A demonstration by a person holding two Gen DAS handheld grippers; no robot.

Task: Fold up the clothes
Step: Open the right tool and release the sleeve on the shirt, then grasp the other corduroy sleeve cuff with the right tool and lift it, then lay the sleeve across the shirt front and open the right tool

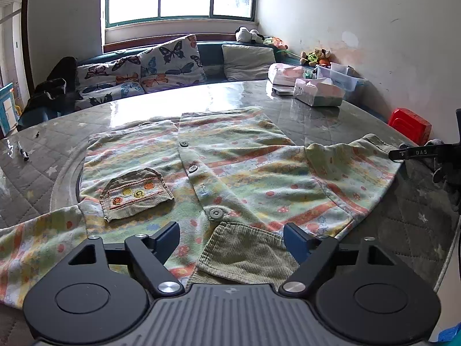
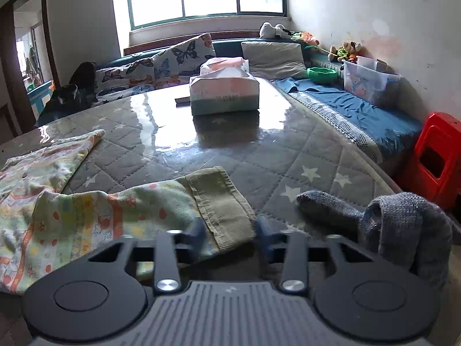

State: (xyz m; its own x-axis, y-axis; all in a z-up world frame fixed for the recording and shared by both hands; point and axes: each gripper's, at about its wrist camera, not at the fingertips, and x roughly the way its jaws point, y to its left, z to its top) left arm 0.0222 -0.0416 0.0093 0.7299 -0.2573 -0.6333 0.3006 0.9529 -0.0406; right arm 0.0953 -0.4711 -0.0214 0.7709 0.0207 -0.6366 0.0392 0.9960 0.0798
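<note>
Though the left sleeve runs out of frame and the collar edge hides under the left gripper [image 1: 232,235], the cardigan [image 1: 230,170] lies spread on the table [image 1: 331,118], striped pastel with green buttons and a patch pocket [image 1: 137,194]. That gripper hangs released over the collar. Motion blur smears the right gripper [image 2: 229,235], whose parted fingers flank the cuff [image 2: 223,204]; whether they touch it, I cannot tell.

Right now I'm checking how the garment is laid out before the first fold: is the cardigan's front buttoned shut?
Yes: in the left wrist view the cardigan lies flat on the table with its buttons fastened down the closed front.
</note>
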